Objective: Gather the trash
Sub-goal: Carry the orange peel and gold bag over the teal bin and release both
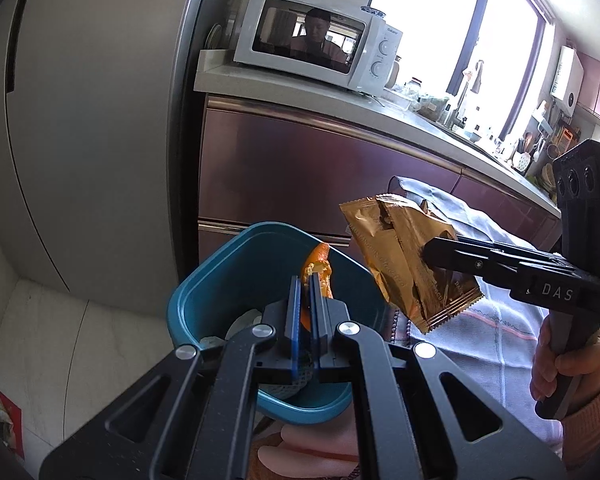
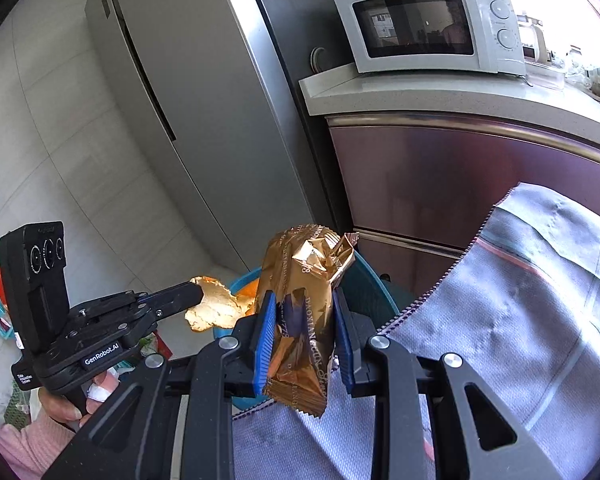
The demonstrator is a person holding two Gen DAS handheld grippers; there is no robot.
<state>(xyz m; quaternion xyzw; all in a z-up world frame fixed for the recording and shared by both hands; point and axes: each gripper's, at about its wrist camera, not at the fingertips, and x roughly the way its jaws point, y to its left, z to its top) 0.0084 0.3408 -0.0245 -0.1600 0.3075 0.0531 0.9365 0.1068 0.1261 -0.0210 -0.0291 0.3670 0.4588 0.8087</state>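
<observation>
An orange peel (image 1: 320, 270) is pinched between the nearly closed blue pads of the left gripper (image 1: 305, 280), held over the open teal bin (image 1: 204, 280) on the floor. Beside it, just right of the bin, a crumpled gold wrapper (image 2: 304, 320) sits clamped in the right gripper (image 2: 304, 316), above a grey checked cloth (image 2: 520, 320). Behind stand a steel fridge (image 2: 188, 100) and a white microwave (image 2: 428, 24) on the counter (image 2: 420, 96)

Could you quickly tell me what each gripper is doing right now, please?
Left gripper: shut on the orange peel, above the teal bin.
Right gripper: shut on the gold wrapper.
</observation>
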